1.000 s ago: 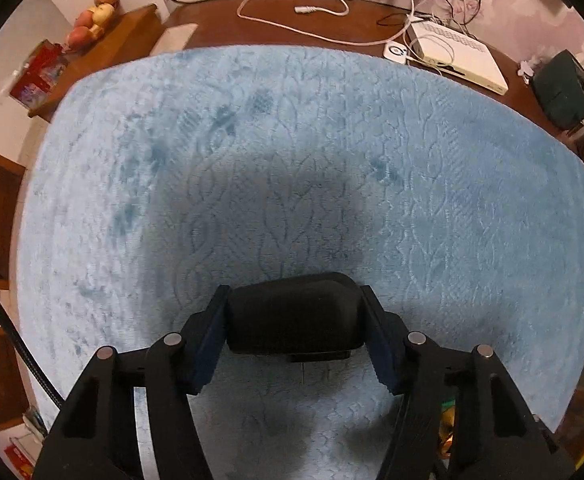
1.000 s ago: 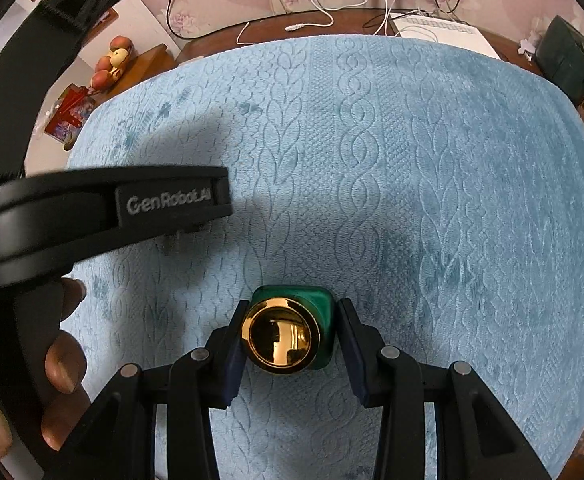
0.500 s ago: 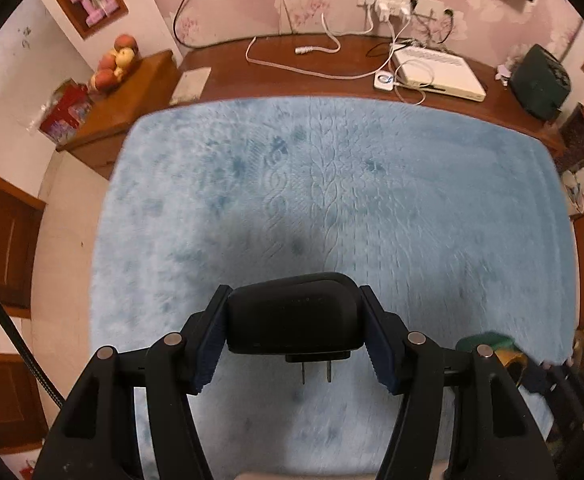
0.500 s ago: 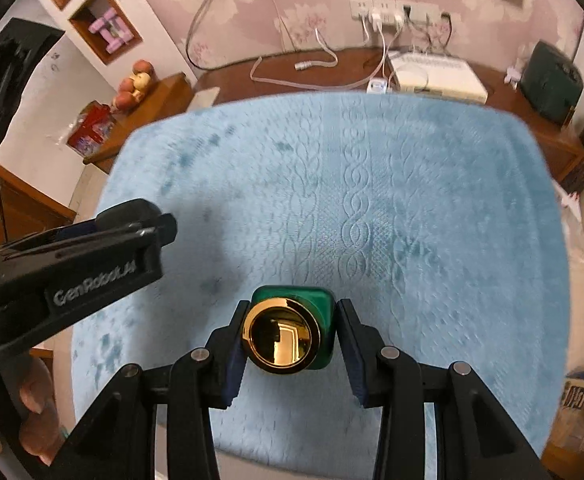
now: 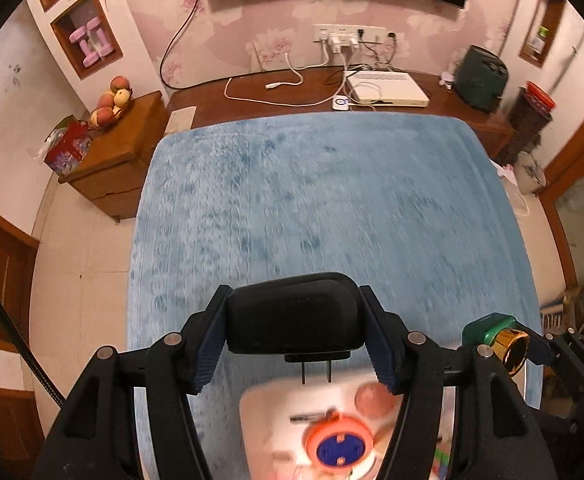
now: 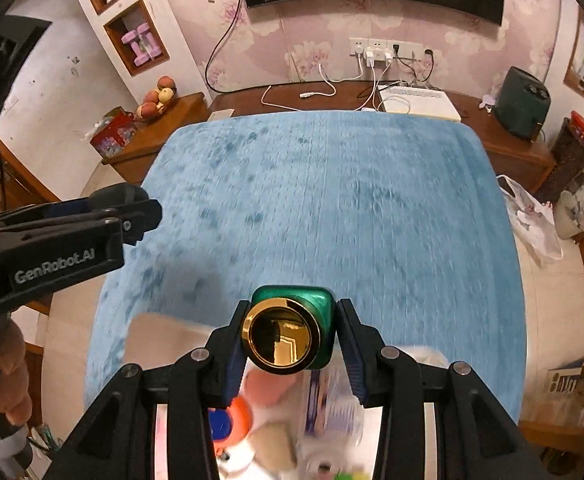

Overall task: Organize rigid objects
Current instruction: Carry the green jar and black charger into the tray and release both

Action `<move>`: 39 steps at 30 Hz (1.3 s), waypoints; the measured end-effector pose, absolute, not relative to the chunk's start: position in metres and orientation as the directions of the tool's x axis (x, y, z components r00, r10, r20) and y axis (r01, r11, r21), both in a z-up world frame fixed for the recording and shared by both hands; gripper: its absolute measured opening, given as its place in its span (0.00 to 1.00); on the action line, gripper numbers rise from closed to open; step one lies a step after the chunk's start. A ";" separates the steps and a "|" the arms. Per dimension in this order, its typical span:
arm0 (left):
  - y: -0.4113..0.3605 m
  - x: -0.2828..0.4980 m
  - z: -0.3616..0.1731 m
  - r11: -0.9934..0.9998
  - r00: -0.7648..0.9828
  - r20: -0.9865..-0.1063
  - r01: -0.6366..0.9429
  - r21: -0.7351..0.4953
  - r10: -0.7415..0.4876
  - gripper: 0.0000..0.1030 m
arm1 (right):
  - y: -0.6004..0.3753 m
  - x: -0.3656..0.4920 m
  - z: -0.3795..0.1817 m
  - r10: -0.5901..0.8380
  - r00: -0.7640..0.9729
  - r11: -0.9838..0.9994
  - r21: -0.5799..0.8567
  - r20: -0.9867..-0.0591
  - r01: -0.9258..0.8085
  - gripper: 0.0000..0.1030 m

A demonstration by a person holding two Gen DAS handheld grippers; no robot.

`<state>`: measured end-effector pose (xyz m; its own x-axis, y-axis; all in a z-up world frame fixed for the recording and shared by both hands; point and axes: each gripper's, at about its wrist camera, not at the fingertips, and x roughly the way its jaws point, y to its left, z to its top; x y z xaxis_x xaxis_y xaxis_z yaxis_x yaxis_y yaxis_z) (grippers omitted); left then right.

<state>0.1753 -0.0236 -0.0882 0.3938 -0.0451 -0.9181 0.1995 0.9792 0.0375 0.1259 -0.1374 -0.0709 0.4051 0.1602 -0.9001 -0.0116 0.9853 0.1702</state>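
Note:
My left gripper (image 5: pixel 294 344) is shut on a black plug adapter (image 5: pixel 294 318), whose two metal prongs point down toward the camera. My right gripper (image 6: pixel 289 340) is shut on a green bottle with a gold cap (image 6: pixel 281 334). Both are held high above the blue textured blanket (image 5: pixel 332 208). In the left wrist view the green bottle (image 5: pixel 496 338) shows at the right edge, in the other gripper. In the right wrist view the left gripper's body (image 6: pixel 51 248) crosses the left side, a hand below it.
Below the grippers, at the blanket's near edge, lies a blurred white container (image 5: pixel 275 404) with an orange and blue round item (image 5: pixel 338 444) and other small things. A wooden cabinet (image 5: pixel 123 152) with fruit stands at the left, a wooden desk (image 5: pixel 372 96) with cables and a white device behind.
Both grippers rose and pulled back from the blanket with their objects still held. The whole blanket, the room's walls and the container below have come into view.

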 end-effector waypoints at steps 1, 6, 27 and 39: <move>-0.023 0.167 -0.087 0.976 0.398 -0.916 0.213 0.036 -0.053 0.63 | -0.136 0.116 -0.068 0.153 0.416 0.986 0.165 -0.897 -0.008 0.41; -0.025 0.122 -0.093 0.955 0.414 -0.908 0.290 0.061 -0.068 0.63 | -0.117 0.067 -0.075 0.114 0.416 0.993 0.110 -0.902 -0.035 0.41; -0.011 0.030 -0.203 0.905 0.213 -0.974 0.425 0.022 -0.076 0.64 | -0.081 -0.013 -0.179 0.137 0.186 0.990 0.136 -0.973 -0.019 0.43; -0.005 0.034 -0.173 0.929 0.290 -0.952 0.370 0.021 -0.094 0.82 | -0.090 -0.014 -0.138 0.126 0.314 0.991 0.133 -0.941 0.002 0.57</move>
<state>0.0337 -0.0050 -0.1733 0.2903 -0.0940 -0.9523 0.3698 0.9289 0.0210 -0.0145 -0.0904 -0.1375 0.3139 0.1259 -0.9411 0.0023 0.9911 0.1333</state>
